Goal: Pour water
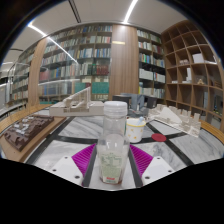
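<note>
Shelves (95,60): book-filled, lining the far wall, well beyond everything else.
Table (60,140): pale marbled top, carrying architectural models (75,103) and small items.
Bottle (113,150): clear plastic, white cap, upright, lifted between the fingers, just ahead of the camera.
Gripper (113,160): closed on the bottle; magenta pads (84,157) press its lower body from both sides.
Cup (134,128): just beyond the bottle, on the table.

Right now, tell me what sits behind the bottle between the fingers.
Behind the clear bottle, held between the pink pads, a yellow-lidded container and architectural models sit on the table. Anything directly behind the bottle is hidden.
</note>
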`<state>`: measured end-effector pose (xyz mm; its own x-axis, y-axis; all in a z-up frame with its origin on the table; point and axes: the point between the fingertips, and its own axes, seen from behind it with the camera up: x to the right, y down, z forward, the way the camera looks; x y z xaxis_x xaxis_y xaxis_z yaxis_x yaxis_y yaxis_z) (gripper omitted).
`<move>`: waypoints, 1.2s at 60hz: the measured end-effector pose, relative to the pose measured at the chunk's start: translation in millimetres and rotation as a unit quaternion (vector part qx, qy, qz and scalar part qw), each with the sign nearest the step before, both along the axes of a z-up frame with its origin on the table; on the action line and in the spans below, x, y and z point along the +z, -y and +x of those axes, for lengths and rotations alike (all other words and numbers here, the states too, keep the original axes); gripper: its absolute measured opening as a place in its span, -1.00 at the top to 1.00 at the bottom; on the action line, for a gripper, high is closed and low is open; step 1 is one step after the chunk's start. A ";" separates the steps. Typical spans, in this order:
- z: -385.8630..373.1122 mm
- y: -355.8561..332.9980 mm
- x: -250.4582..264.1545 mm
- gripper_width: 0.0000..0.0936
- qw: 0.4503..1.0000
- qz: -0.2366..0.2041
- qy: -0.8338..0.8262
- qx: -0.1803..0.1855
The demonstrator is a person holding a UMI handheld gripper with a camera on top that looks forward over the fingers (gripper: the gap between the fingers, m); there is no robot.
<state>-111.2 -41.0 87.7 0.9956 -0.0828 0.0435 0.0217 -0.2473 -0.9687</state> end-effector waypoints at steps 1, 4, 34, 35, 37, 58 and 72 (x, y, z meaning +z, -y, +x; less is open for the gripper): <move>1.5 -1.9 -1.1 -0.26 1.000 0.000 0.003 -0.003; 3.2 -6.1 0.0 -0.16 1.000 0.007 0.005 -0.006; -49.5 -23.5 119.4 0.16 0.974 0.108 -0.141 0.139; -51.0 -25.8 130.0 0.16 0.969 0.114 -0.163 0.147; -57.5 -31.4 150.3 0.16 0.956 0.122 -0.211 0.163; -16.0 -141.3 199.0 0.17 0.653 0.068 -0.725 0.208; 6.7 -186.0 122.0 0.16 0.499 0.011 -0.855 0.142</move>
<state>-104.6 144.9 209.7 -0.4531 0.0905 -0.8869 -0.8095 -0.4585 0.3668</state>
